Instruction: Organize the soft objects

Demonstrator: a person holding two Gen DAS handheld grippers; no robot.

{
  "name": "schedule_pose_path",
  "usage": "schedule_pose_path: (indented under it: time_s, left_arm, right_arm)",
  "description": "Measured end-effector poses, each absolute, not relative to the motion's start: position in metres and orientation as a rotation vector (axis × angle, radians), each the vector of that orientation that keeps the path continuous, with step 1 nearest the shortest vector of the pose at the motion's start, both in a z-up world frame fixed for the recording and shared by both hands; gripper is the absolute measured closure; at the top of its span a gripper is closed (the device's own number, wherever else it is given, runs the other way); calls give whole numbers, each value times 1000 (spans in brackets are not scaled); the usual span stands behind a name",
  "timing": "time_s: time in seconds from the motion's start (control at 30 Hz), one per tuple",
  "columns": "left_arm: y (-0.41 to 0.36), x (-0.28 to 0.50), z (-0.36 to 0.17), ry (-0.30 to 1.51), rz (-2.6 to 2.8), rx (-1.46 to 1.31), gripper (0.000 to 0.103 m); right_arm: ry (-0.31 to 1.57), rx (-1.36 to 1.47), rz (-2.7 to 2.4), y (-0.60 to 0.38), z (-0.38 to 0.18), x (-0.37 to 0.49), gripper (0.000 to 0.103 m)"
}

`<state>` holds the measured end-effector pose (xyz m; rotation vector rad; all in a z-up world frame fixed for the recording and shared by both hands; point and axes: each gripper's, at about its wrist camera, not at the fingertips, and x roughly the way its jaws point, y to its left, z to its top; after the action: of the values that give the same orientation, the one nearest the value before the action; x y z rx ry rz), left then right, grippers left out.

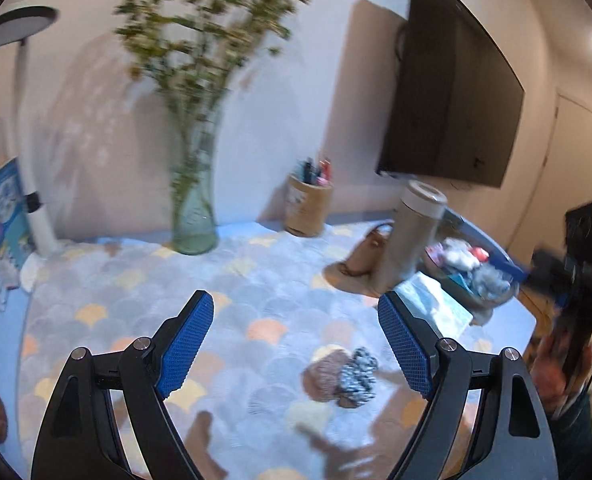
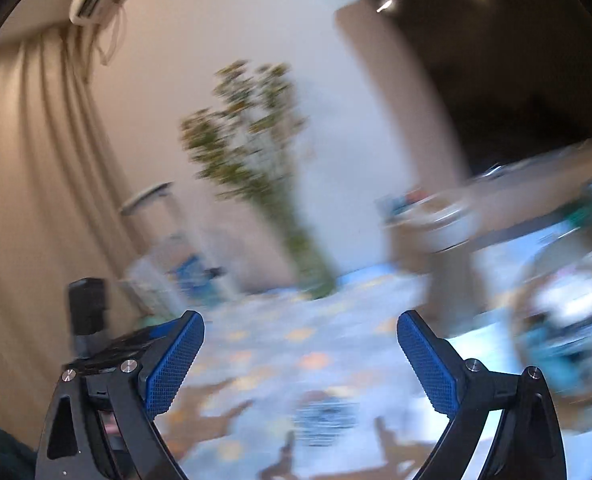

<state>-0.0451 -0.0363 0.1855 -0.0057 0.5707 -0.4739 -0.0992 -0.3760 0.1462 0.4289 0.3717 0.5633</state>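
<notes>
Blue-padded left tongs (image 1: pixel 296 334) agape, book (image 1: pixel 0 216) cover (lettering unreadable)

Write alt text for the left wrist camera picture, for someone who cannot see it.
The open left gripper hangs empty above a pastel scallop-patterned tablecloth, where a black-and-white scrunchie lies against a brown one. Behind stand a glass vase of flowers, a pen cup and a tumbler.

In the left wrist view, two scrunchies (image 1: pixel 342 376) lie touching each other on the tabletop (image 1: pixel 136 288), low and right of the middle. A vase (image 1: pixel 194 216) stands behind them near the wall, with a pen cup (image 1: pixel 308 210) to its right. Further right stands a bottle (image 1: pixel 410 236), and a basket (image 1: pixel 472 276) of soft things sits at the right edge. A lamp (image 1: pixel 36 216) stands at the far left.
</notes>
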Motion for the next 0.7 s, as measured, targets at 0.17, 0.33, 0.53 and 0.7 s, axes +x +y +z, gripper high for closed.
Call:
schedule_pose_path:
  time_s: [0.17, 0.33, 0.53, 0.7]
  left_arm:
    - [-7, -45, 184, 569, -412, -15, 20]
    - [12, -33, 157, 640, -370, -60, 20]
    - [15, -27, 133, 685, -361, -37, 20]
    - [6, -23, 119, 710, -380, -43, 20]
  right_arm:
    - [574, 438, 762, -285, 126, -64, 5]
    - [689, 105, 455, -210, 118, -39, 5]
    - [739, 97, 257, -226, 84, -7, 5]
    - [784, 134, 271, -235, 62, -15, 5]
